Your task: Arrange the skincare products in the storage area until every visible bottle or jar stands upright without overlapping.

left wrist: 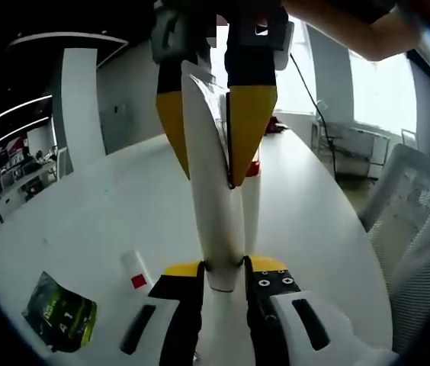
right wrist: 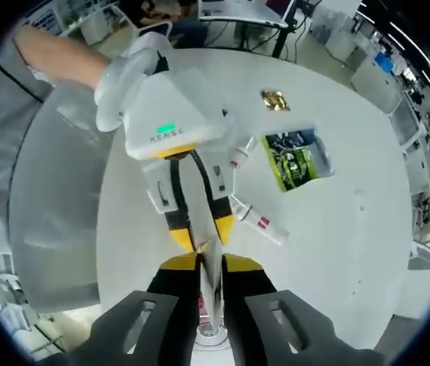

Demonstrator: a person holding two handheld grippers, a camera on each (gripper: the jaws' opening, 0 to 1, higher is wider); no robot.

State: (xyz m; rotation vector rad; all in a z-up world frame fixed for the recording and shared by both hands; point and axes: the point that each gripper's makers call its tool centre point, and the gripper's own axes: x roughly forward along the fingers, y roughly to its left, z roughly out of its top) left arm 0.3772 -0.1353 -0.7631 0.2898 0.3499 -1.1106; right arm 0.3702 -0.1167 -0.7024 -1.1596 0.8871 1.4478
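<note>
A long white tube is held in the air above the round white table with a gripper at each end. My left gripper is shut on its lower end. My right gripper comes down from the top and is shut on its flat crimped end. In the right gripper view my right gripper and left gripper meet tip to tip along the tube. Behind it, a second white tube with a red band lies on the table. A smaller white tube lies further off.
A green packet lies on the table, with a small gold item beyond it. A small white piece with a red square lies near my left jaws. A white mesh chair stands at the table's edge. A gloved hand holds the left gripper.
</note>
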